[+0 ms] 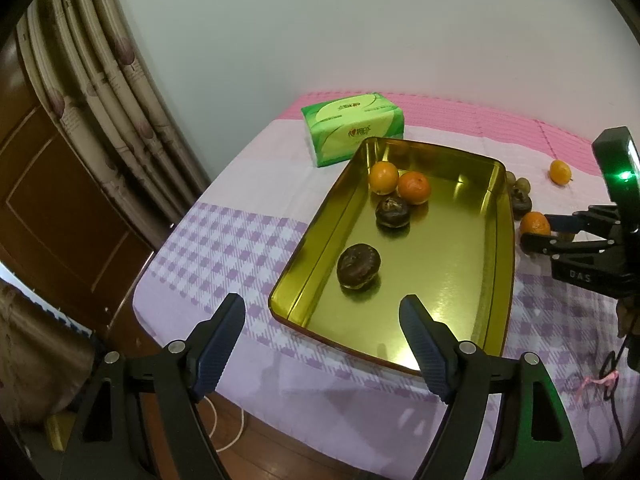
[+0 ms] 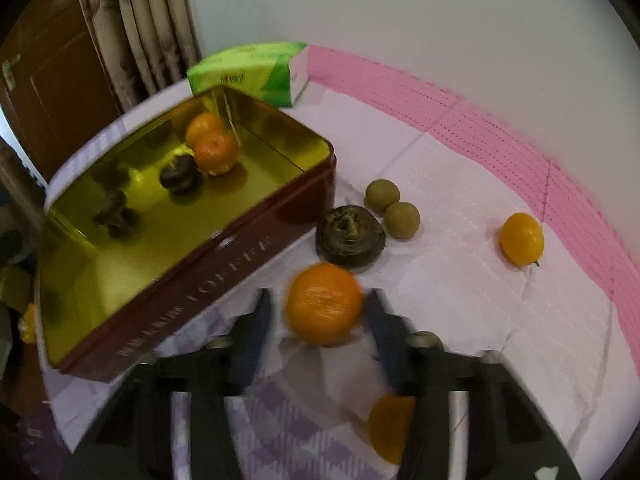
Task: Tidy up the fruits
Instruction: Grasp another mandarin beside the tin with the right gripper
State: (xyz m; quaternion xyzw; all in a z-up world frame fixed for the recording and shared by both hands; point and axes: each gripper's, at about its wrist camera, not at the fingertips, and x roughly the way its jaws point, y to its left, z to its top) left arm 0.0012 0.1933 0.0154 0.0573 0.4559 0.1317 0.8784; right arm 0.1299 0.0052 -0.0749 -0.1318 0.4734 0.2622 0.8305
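The left gripper (image 1: 322,314) is held tilted downward, its jaws spread wide with nothing between them. The right gripper (image 2: 318,312) is pitched steeply downward and is seen blurred in its own wrist view. Its fingers (image 2: 256,328) are set astride a tangerine (image 2: 324,304): the right finger is seen at the fruit's skin, while a narrow gap remains at the left finger. No firm grip is shown.

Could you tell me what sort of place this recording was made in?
Probably a room in a home: a table under a pink and purple checked cloth, long beige patterned curtains beside a brown panelled wooden door, and a green tissue pack behind a gold-lined tin.
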